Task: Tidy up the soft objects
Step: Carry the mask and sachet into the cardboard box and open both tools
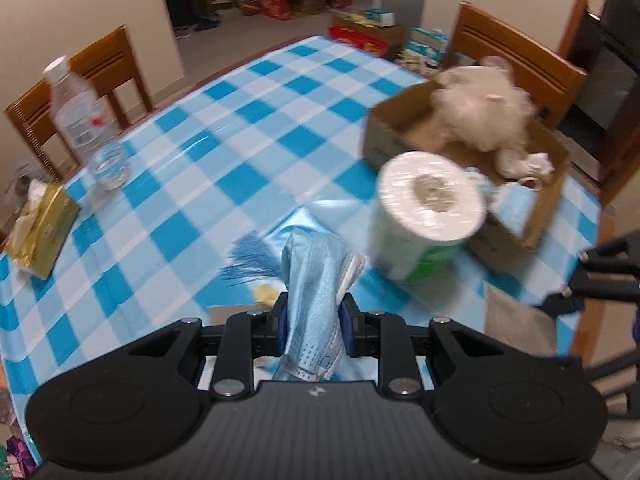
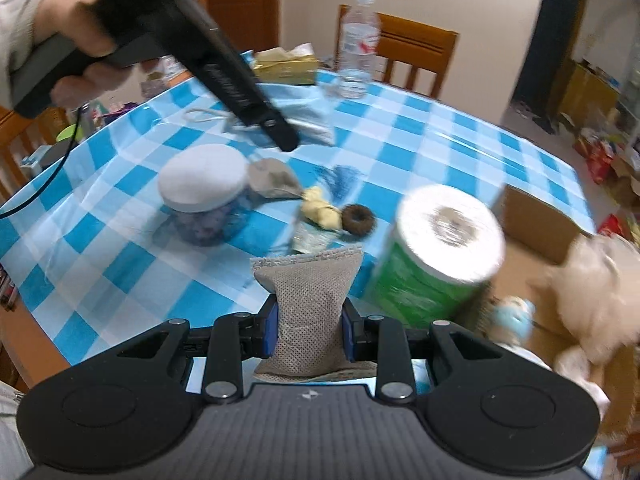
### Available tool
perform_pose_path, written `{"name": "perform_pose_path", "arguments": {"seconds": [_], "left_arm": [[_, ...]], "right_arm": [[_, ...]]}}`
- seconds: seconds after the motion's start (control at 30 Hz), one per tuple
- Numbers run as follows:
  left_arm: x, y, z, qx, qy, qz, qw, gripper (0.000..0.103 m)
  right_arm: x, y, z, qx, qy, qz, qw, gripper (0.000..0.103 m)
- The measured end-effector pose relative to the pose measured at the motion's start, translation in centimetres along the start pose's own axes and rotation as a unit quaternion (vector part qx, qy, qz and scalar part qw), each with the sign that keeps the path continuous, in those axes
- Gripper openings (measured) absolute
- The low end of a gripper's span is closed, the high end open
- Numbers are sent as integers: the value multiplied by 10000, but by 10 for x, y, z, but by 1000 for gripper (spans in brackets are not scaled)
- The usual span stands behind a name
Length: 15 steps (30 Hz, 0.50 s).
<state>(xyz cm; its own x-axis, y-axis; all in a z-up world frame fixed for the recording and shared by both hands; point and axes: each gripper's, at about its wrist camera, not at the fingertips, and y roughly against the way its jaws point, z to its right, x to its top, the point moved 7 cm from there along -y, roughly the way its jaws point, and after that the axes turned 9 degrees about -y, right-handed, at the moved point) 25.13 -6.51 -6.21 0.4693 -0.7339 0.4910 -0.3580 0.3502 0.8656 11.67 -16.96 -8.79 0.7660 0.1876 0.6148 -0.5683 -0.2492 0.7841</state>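
My left gripper (image 1: 313, 322) is shut on a light blue face mask (image 1: 316, 292) and holds it above the checked table. My right gripper (image 2: 308, 330) is shut on a grey mesh pouch (image 2: 308, 300) just left of a toilet paper roll (image 2: 440, 240), which also shows in the left wrist view (image 1: 428, 208). A cardboard box (image 1: 404, 120) at the right holds a cream plush toy (image 1: 480, 108), also seen in the right wrist view (image 2: 592, 288). A second grey pouch (image 2: 272, 178), a yellow soft piece (image 2: 320, 210), a brown hair tie (image 2: 359, 220) and a blue tassel (image 2: 340, 178) lie on the table.
A water bottle (image 1: 80, 116) and a gold tissue pack (image 1: 40, 232) stand at the table's left. A lidded jar (image 2: 204, 196) sits mid-table. Wooden chairs (image 1: 516, 52) stand around the table. The hand with the left gripper (image 2: 224, 68) reaches over the table.
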Motion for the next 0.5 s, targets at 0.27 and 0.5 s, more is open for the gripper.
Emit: {"name": "perform_pose_path", "arguments": {"seconds": [0.27,0.5], "left_arm": [[48,14,55,-345,-470,360,9977,24],[116,-7,97,-583,-735,697,9931,24]], "right_arm": [[-9,27,53,-391,-247,140,9988,35],[-15,38,98,-625,-419,249,9969,35]]}}
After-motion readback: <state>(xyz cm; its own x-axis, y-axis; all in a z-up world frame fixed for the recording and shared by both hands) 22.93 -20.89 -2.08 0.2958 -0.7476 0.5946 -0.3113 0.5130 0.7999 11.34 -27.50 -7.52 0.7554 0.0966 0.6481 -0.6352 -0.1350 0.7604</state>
